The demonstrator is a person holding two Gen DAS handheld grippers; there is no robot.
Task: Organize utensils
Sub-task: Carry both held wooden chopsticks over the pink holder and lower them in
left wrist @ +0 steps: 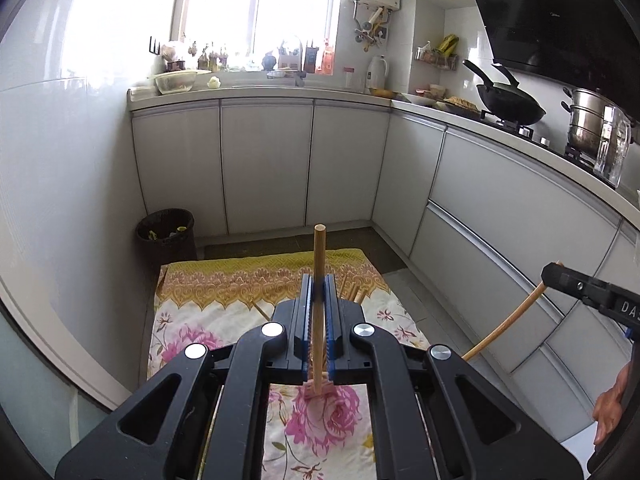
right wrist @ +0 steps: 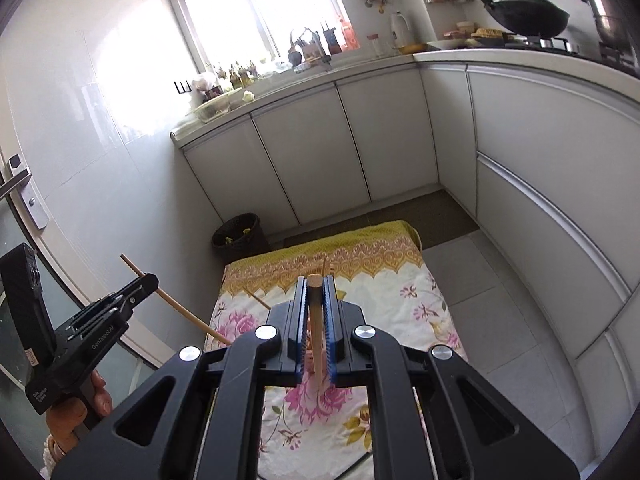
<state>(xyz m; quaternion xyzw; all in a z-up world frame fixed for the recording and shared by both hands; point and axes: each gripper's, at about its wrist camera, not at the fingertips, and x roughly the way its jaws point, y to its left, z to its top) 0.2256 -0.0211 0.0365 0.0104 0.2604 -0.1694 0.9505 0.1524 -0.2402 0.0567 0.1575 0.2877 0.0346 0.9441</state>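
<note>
We have one chopstick (left wrist: pixel 319 280) pinched in left fingers (left wrist: pixel 319 286), another chopstick (right wrist: pixel 315 312) in right fingers (right wrist: pixel 315 292); more chopsticks (left wrist: pixel 352 290) left on cloth (left wrist: pixel 224 304).

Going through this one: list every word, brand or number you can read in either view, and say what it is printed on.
"GenRobot.AI": on the side of the left tool, seen from the right wrist.
"DAS", cut off at the picture's edge: on the right tool, seen from the left wrist.
Small white print on the left tool's handle: too small to read.
Logo on the range hood: too faint to read.
</note>
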